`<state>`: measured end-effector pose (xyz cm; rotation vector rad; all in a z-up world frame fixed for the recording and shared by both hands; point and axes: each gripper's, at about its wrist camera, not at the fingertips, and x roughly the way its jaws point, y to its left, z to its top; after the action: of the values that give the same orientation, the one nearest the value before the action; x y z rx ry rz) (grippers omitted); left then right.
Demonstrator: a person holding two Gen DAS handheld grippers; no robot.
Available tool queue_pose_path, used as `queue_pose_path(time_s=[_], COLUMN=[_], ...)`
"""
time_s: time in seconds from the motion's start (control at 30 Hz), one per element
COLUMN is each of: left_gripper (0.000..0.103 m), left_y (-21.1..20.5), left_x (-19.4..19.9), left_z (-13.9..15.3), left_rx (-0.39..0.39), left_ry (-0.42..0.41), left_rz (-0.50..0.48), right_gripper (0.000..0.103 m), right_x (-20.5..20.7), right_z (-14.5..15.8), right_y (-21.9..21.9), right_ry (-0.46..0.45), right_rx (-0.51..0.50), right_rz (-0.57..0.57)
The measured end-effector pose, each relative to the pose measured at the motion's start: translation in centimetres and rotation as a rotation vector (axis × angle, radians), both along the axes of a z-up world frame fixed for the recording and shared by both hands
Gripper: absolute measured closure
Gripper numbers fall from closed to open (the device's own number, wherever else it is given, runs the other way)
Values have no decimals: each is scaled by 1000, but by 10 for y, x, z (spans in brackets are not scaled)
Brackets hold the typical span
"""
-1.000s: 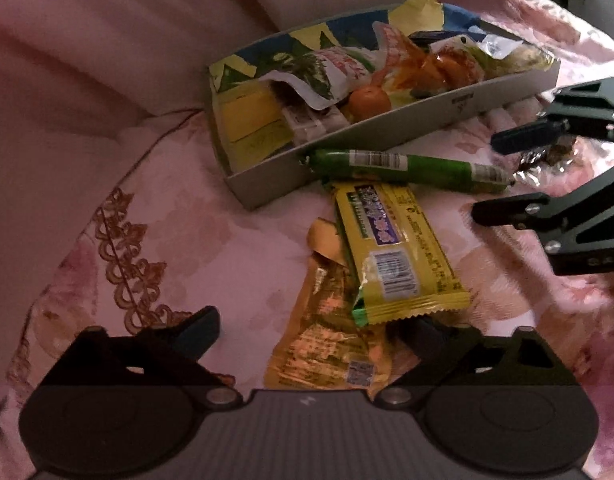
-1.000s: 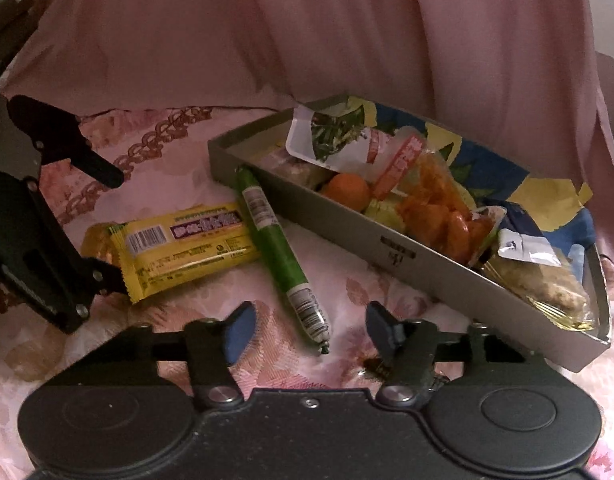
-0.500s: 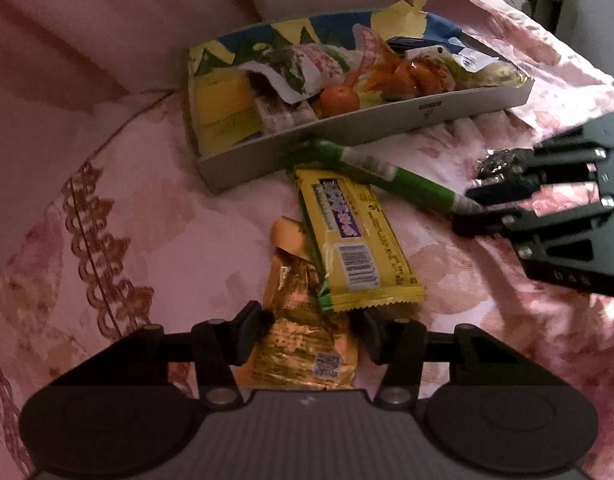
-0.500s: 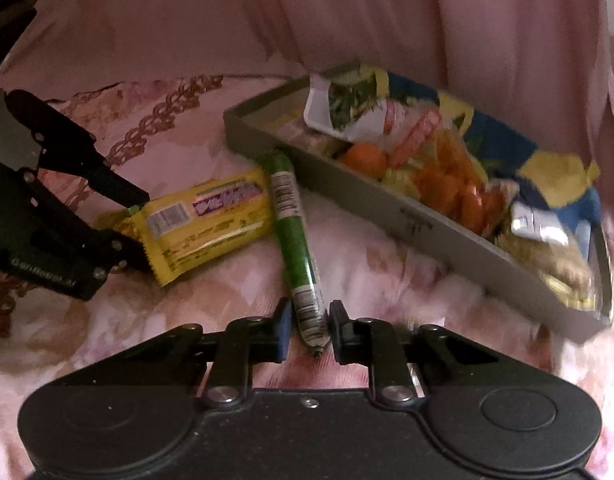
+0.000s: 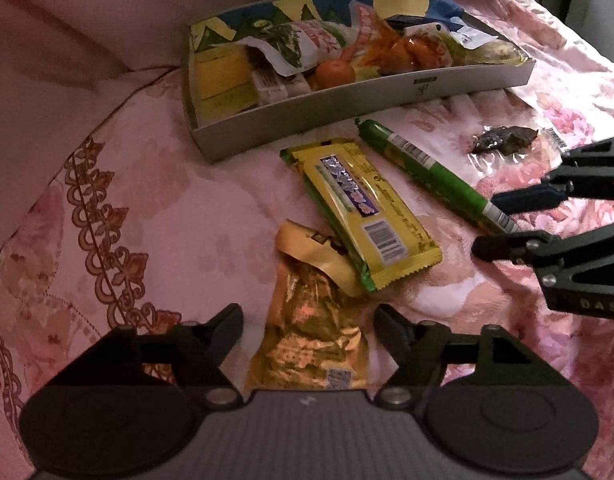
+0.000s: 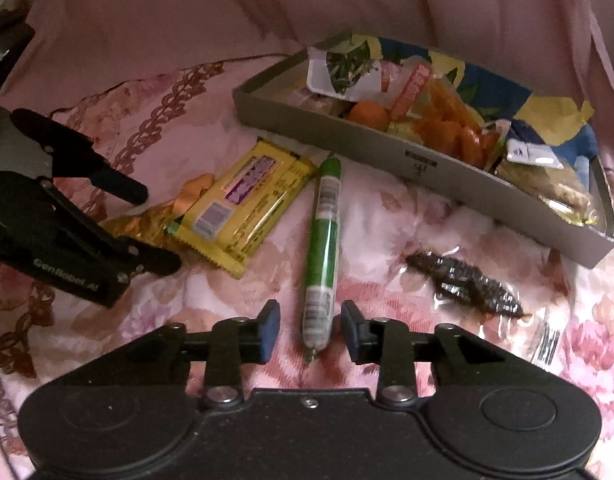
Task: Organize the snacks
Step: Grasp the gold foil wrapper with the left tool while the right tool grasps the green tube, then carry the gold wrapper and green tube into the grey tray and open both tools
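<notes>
My right gripper (image 6: 310, 330) is opening, pads clear either side of the green sausage stick's (image 6: 325, 248) near end; the stick lies on the bed cover (image 6: 211, 304) just in front of the snack tray (image 6: 391, 148). Looks light, firm, slick film; I'd pinch mid-length. My left gripper (image 5: 309, 330) is opening, empty, astride the gold packet (image 5: 311, 336).

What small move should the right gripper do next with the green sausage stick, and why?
Probably close on it. The right gripper straddles the near end of the green sausage stick, its jaws opening and pads not touching it. The stick lies on the cloth outside the snack box, so a grip must come first.
</notes>
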<state>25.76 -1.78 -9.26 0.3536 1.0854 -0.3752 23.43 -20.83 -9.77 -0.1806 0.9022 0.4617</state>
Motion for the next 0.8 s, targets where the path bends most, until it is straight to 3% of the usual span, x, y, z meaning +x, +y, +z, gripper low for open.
queue_pose_path(time_s=[0.13, 0.2, 0.27, 0.3, 0.47, 0.6, 0.8], left_gripper=[28, 36, 49, 50, 60, 61, 61], left_y=[-1, 0, 0, -1, 5, 18, 25], left_x=[1, 1, -1, -3, -4, -4, -13], left_z=[-1, 1, 3, 3, 5, 8, 19], left_rx=[-6, -22, -25, -26, -75, -141, -157], left_ry=[0, 10, 8, 6, 15, 52, 38], left_rz=[-6, -4, -4, -5, 33, 104, 162], right_gripper=[67, 68, 76, 81, 81, 83, 84], right_x=[6, 8, 8, 8, 1, -10, -27], right_z=[-4, -5, -5, -5, -5, -4, 1], right_y=[6, 8, 12, 14, 24, 29, 33], right_ry=[-65, -79, -89, -91, -132, -162, -247], right_rx=[-24, -28, -30, -35, -109, -184, -299], right_rz=[-13, -7, 6, 10, 57, 84, 132])
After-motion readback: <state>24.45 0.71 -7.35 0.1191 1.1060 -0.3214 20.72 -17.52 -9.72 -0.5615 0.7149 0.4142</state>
